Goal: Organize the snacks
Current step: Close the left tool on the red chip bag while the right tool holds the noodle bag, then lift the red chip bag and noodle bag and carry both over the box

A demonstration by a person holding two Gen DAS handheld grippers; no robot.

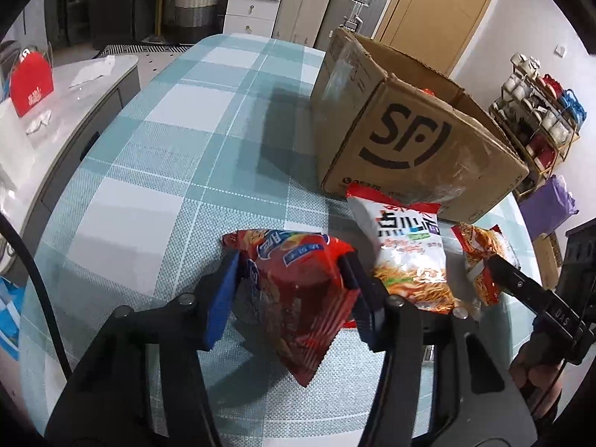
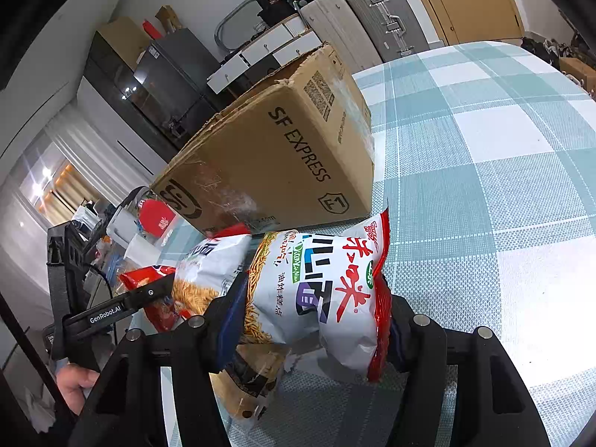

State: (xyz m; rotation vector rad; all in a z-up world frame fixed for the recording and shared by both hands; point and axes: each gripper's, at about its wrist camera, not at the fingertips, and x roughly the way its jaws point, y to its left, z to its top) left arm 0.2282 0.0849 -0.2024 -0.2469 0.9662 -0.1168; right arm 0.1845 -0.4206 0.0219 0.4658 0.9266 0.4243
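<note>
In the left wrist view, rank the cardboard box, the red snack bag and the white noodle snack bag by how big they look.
1. Cardboard box
2. Red snack bag, though nearness to the camera inflates it
3. White noodle snack bag

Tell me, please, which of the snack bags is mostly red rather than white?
The red snack bag between the left gripper's pads; both noodle-snack bags beside it are mainly white.

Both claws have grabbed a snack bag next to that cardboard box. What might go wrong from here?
1. The left gripper pinches the red snack bag across its puffy middle; it may slip or burst.
2. The right gripper holds a white noodle-snack bag crumpled, so the contents may get crushed.
3. The cardboard box stands tall and close; a bag could catch on its torn rim.
</note>
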